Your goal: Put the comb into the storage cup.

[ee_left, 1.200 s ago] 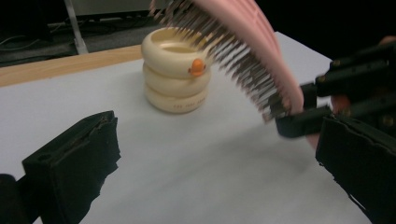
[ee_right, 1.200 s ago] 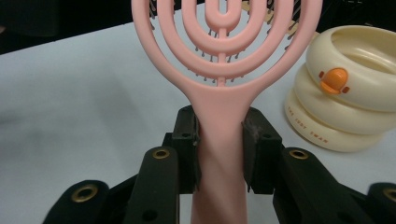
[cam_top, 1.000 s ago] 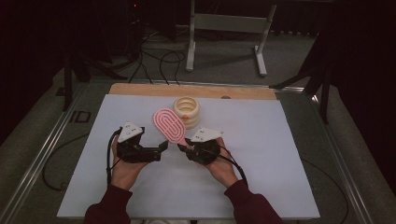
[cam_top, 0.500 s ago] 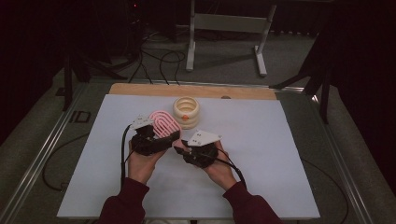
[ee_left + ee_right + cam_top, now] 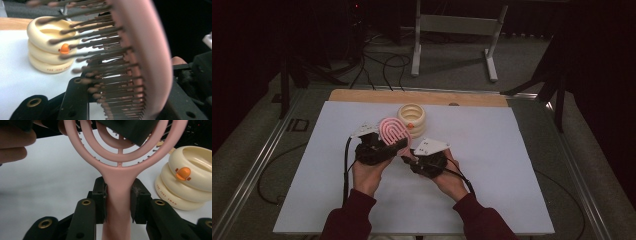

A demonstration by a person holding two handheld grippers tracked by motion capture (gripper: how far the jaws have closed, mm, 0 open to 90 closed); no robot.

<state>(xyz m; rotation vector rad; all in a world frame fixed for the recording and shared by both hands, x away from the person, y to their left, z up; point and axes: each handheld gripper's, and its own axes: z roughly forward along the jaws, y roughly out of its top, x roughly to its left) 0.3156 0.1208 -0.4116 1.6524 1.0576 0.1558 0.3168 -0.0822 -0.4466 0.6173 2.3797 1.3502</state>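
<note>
A pink hairbrush (image 5: 392, 131) with dark bristles is held above the white board between both grippers. My right gripper (image 5: 406, 159) is shut on its handle (image 5: 117, 205), one jaw pressed to each side. My left gripper (image 5: 393, 145) straddles the brush head (image 5: 150, 50): one jaw meets the bristle tips and the other lies against the pink back. The left gripper looks shut on the head. Just behind the brush stands a cream holder of stacked rings (image 5: 412, 119) with an orange spot (image 5: 182, 173), apart from the brush.
The white board (image 5: 512, 165) covers the table, with a wooden strip (image 5: 412, 96) along its far edge. Beyond the table, a metal stand (image 5: 452, 30) and loose cables (image 5: 382, 65) are on the floor. A metal rail (image 5: 257, 170) runs along the table's left side.
My left gripper has moved right and forward from beside the brush onto its head. The right gripper has kept its hold on the handle, almost still.
</note>
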